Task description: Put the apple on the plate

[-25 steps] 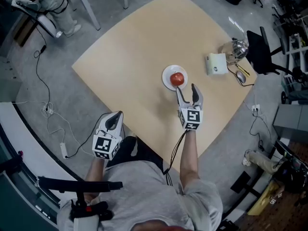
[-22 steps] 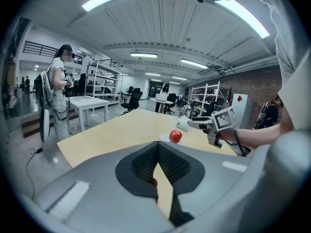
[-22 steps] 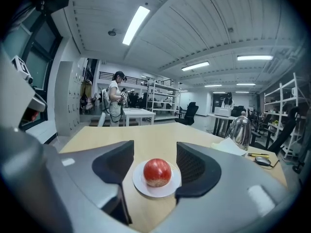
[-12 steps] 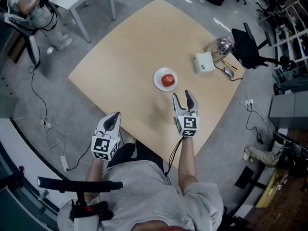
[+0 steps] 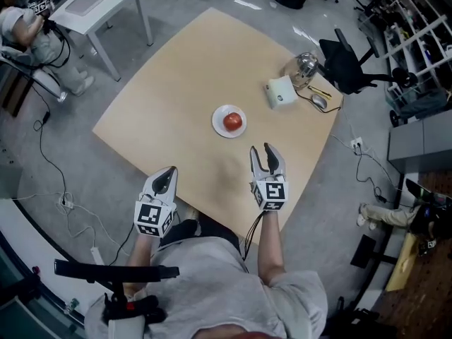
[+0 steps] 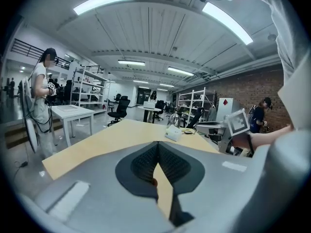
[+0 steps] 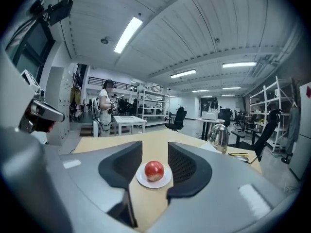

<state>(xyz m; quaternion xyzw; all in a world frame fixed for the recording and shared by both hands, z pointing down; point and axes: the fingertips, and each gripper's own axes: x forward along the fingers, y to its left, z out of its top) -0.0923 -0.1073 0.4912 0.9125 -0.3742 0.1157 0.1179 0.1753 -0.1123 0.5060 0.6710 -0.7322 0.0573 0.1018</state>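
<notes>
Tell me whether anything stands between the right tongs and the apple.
Nothing visible does. Only bare table lies between the right tongs and the apple, which already sits on the plate. The tongs' jaws, apart with nothing between them, have just been closing.

Bright ceiling strips (image 6: 103, 0) — soft shadows, fisheye-warped edges.

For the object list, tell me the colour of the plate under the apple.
White, with no pattern. The plate shows best in the right gripper view.
</notes>
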